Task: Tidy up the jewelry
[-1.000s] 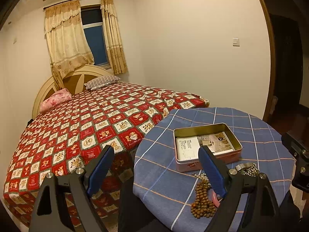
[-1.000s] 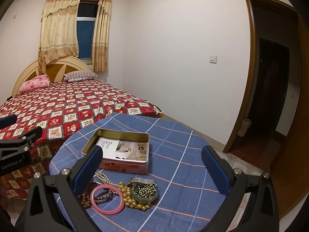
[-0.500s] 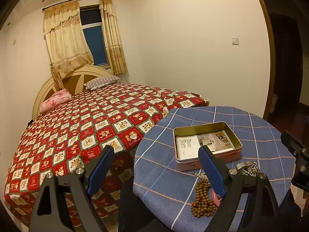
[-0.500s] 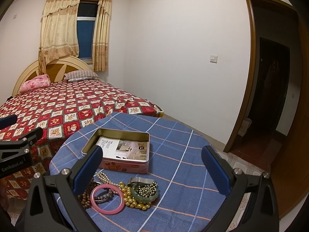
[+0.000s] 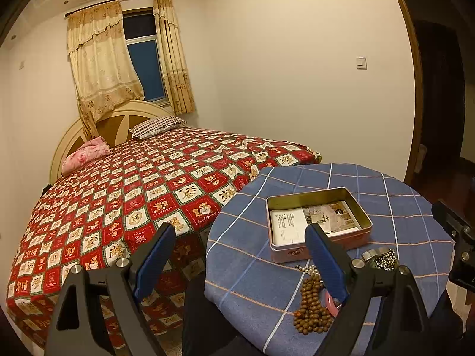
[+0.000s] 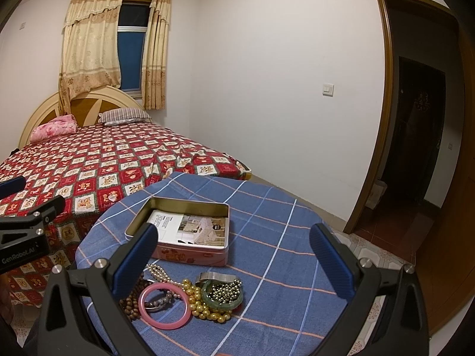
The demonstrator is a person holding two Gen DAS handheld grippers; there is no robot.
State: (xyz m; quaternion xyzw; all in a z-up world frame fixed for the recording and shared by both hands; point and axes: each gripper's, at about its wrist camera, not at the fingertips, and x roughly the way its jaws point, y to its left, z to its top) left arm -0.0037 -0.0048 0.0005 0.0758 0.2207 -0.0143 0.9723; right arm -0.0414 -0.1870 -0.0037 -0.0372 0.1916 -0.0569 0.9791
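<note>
Almost nothing moved since earlier frame; my view only drifts slightly. Left gripper (image 5: 237, 255) and right gripper (image 6: 234, 258) both spread wide, holding nothing. Jewelry pile (image 6: 190, 296) lies on tablecloth (image 6: 282, 267) just before open tin (image 6: 181, 231). Nothing sorted yet; all left.

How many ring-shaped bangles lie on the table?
2. The pink bangle lies nearest the camera, left in the jewelry pile; the green bangle lies to its right, with silver beads inside it. More may be hidden under the strands.
</note>
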